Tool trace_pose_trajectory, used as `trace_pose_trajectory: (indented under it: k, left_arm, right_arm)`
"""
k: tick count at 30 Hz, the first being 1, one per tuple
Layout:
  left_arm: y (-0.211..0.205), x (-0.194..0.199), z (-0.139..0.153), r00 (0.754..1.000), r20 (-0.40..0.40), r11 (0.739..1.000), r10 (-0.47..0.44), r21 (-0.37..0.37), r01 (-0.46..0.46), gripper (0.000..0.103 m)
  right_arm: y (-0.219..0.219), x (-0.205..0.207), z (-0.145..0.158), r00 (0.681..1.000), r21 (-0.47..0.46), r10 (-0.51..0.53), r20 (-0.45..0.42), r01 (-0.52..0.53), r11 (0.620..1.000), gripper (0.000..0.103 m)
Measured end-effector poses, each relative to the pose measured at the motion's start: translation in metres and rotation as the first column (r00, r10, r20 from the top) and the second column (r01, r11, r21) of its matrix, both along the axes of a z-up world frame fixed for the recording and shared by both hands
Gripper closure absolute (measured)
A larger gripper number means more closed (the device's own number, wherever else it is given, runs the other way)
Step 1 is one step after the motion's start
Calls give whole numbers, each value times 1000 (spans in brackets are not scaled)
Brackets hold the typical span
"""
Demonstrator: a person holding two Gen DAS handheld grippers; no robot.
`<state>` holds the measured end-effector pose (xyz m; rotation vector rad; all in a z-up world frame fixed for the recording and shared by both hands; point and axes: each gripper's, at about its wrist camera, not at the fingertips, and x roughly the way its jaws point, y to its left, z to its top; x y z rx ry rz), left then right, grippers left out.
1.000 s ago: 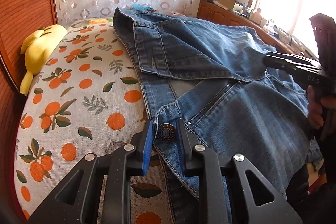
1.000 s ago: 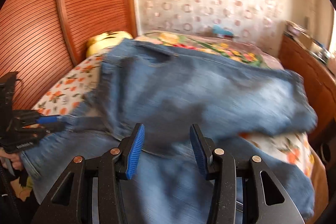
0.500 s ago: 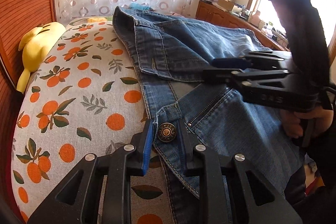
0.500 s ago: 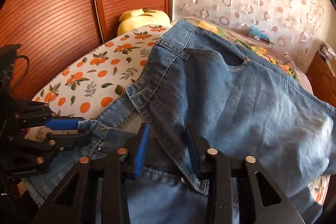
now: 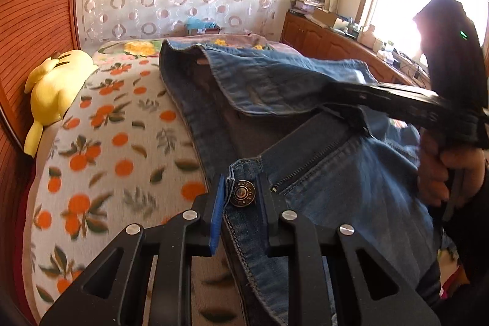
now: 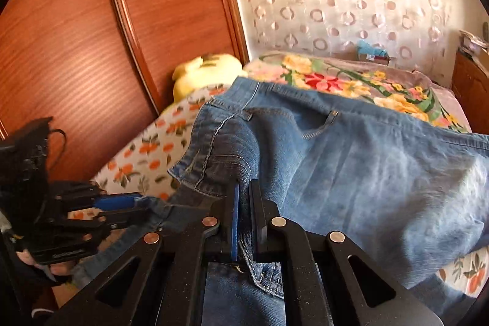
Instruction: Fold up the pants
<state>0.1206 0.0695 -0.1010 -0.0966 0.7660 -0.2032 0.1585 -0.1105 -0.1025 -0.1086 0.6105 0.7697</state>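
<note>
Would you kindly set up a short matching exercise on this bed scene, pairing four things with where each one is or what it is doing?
Things:
1. left gripper
2. right gripper
3. yellow plush toy
4. metal jeans button

Places or states:
A. lies against the wooden headboard
B. sits between two gripper fingers on the waistband
C. shut on a fold of the jeans' upper layer
D. holds the waistband's button end

Pairs: 1-D, 2-C, 3-A, 4-B

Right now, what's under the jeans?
The jeans lie on an orange-print bedspread, with a floral blanket beneath their far edge. How the bedding meets under the denim is hidden. Both grippers pinch the waistband, lifting it.
</note>
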Motion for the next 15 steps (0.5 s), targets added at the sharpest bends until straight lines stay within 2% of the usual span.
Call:
trace_pose_trajectory:
  k: [4,6,7,8,11,15]
  left_arm:
    - [0,26,1,1000,-5,1000,13,0,-13,82]
    - [1,42,-3,1000,-21,1000,21,-2,-21,83]
    - [2,48,-5,999,-32,1000,26,-4,-26,87]
    - [2,52,-7,999,-37,999,32,4,-32,95]
    - [6,62,-10,997,-40,997,63,38,-61,95]
    - [12,56,-11,997,-48,997,68,39,-66,95]
  right_arm:
    - [-6,1,1,1000,74,16,-27,-14,997,97]
    - [-8,-1,-2,999,77,27,-30,-25,997,97]
    - [-6,-1,-4,999,71,31,-32,-28,997,97]
    - [-4,-1,-7,999,61,31,-34,-29,998,97]
    - [4,4,-14,999,-1,20,-44,-20,1000,97]
    - [17,7,-25,998,-116,10,-62,-17,993,97]
